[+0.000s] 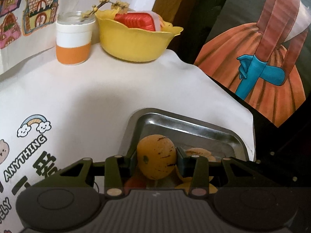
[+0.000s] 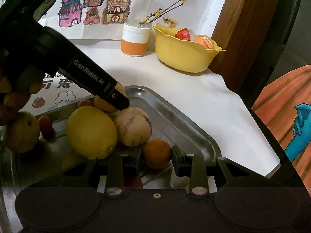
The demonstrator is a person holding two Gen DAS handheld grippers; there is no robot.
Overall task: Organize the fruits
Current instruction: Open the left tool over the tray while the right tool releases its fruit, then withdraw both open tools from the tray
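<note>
Your left gripper [image 1: 157,158] is clamped on a speckled yellow-orange fruit [image 1: 156,156], 1 pad on each flank, holding it over the near end of the metal tray [image 1: 186,125]. Your right gripper [image 2: 157,156] has a small orange [image 2: 157,153] pinched between its fingers, low in the same tray, just beside the big lemon [image 2: 91,131] and the pale round fruit [image 2: 133,129].

Watch the speckled fruit first. It is smooth and rounded, and the pads meet it only at 2 narrow spots, so a quick swing or a tilt could let it roll out and drop back among the others. I judge the grip fair, not generous.

The small orange sits close against the heap. Lift it carelessly and you may nudge the pale fruit, which leans on the lemon; either could roll toward the tray's edge.

From the right wrist view, your left gripper's body crosses above the pile, its tip almost on the pale fruit. The 2 tools are near each other, so moving both at once risks a knock.

Farther out, the yellow bowl [image 2: 182,58] already holds red and orange items, and a jar [image 2: 135,39] with twigs stands just beside it. A wide approach could tip that jar.

The white cloth [image 1: 97,89] is rumpled at its corner and could snag.
</note>
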